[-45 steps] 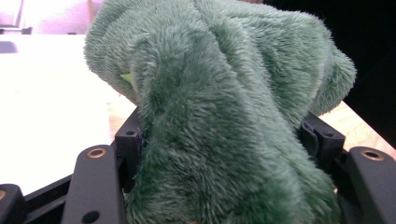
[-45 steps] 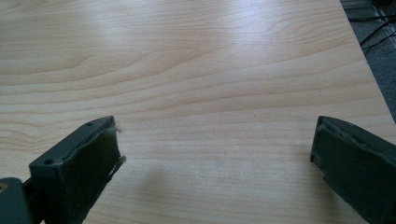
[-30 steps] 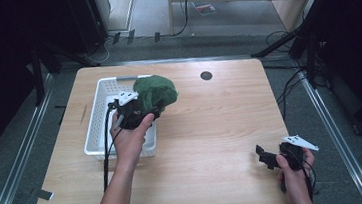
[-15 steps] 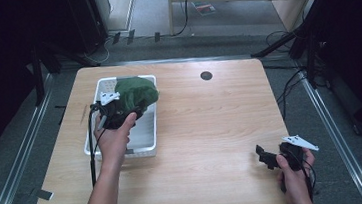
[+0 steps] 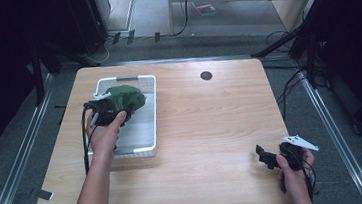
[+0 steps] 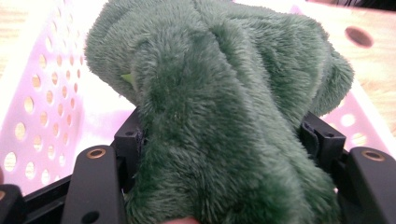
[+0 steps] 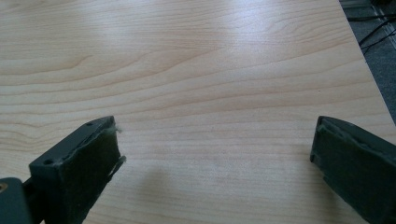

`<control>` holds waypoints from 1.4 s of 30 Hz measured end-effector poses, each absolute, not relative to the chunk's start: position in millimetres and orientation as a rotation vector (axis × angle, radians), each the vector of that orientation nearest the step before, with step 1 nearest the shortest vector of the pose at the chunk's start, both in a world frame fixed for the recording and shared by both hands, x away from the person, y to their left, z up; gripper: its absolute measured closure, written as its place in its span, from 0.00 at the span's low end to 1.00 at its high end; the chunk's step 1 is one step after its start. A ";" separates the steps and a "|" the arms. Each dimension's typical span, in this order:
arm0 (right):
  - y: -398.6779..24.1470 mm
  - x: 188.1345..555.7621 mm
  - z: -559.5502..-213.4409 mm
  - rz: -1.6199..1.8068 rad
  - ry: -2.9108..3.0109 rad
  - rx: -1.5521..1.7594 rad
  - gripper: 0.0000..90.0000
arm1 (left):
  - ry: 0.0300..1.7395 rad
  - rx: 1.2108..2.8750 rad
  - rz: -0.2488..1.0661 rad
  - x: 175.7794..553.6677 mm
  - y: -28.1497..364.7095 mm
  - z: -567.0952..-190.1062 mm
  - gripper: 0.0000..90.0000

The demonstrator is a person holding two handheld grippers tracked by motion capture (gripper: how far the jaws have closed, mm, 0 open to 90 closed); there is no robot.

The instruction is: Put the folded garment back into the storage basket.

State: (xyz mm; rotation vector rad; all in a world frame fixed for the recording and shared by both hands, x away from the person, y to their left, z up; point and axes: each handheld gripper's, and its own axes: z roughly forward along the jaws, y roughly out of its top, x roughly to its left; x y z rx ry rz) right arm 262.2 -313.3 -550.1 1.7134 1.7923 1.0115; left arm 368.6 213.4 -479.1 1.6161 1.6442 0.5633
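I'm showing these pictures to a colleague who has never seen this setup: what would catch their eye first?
The fluffy dark green plush cloth stands out, clamped in the left gripper above the white perforated plastic basket on the left part of the light wooden table. In the left gripper view its fur bulges between the black jaws. Near the table's front right corner, the right gripper waits open with nothing between its jaws.

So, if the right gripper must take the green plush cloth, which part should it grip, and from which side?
Probably the bunched fold on top of the green plush cloth, coming from above on the table's open side. The cloth is soft and heaped over the white basket, whose walls block a low approach, and the left gripper already pinches its near end. The right gripper is open over bare table.
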 end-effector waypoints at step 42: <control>-312.6 262.3 -550.2 1.008 1.792 1.708 0.01 | 1.403 1.583 0.583 325.8 219.5 -427.0 0.02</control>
